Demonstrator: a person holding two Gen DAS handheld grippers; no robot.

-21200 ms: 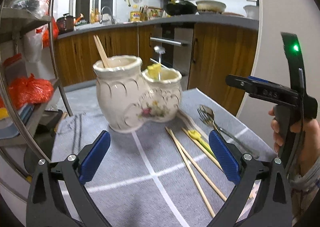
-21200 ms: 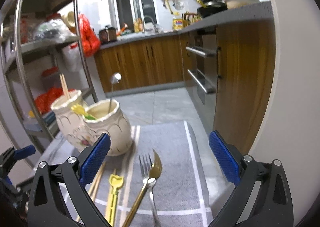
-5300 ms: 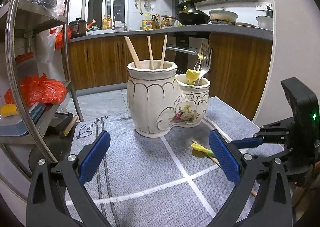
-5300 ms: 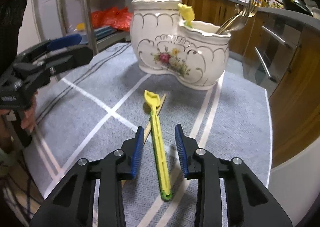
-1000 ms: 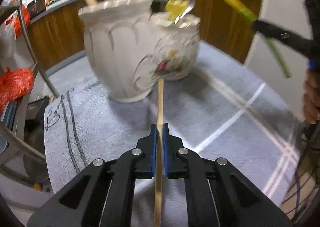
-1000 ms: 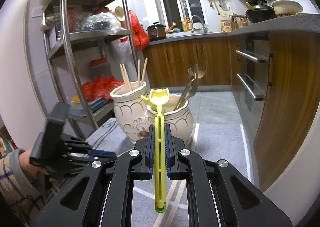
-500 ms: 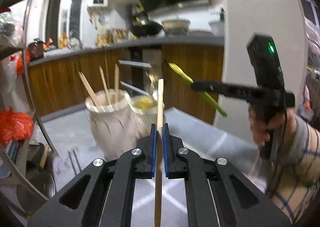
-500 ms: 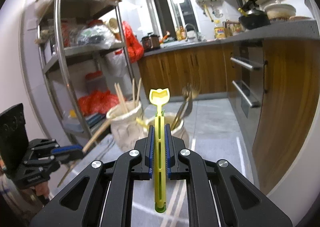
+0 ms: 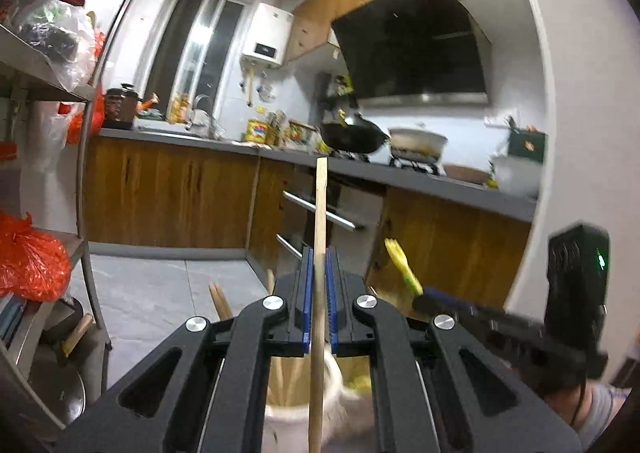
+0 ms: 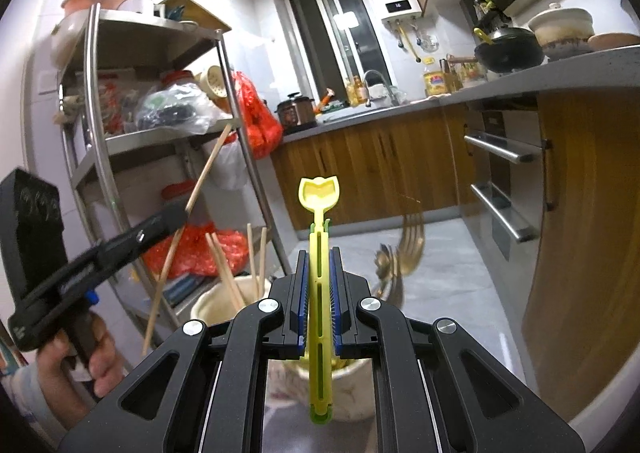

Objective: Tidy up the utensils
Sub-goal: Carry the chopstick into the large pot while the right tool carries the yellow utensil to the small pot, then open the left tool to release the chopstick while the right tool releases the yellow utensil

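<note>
Between the blue pads of the left gripper (image 9: 316, 285) sits a single wooden chopstick (image 9: 319, 213), jaws clamped tight on it, stick running up past the fingertips and down below them toward the lens. Same chopstick in the right wrist view shows as a long tilted stick (image 10: 188, 209) pinched in the left gripper (image 10: 176, 217), its lower end hanging free beside the holder. A hand (image 10: 76, 365) grips that tool's handle at lower left.

Right gripper (image 10: 318, 289) is closed on a yellow-green plastic utensil (image 10: 319, 253), tulip-shaped head standing above the fingertips, green tail end poking out below the pads. From the left wrist view the right gripper (image 9: 428, 293) appears at right, blurred, with the yellow utensil (image 9: 400, 265) angled up-left out of it.

Below both tools: white ceramic utensil holder (image 10: 208, 305), two compartments. Taller one holds several chopsticks (image 10: 234, 257) standing tilted. The lower one, mostly hidden behind the right gripper, has forks and a spoon (image 10: 400, 257), motion-blurred, leaning right. In the left wrist view only the holder rim (image 9: 288, 413) and chopstick tops inside it show under the jaws.

Farther out: metal shelving rack (image 10: 96, 125) with bags at left, wood cabinets (image 10: 360, 165) and grey counter behind.
</note>
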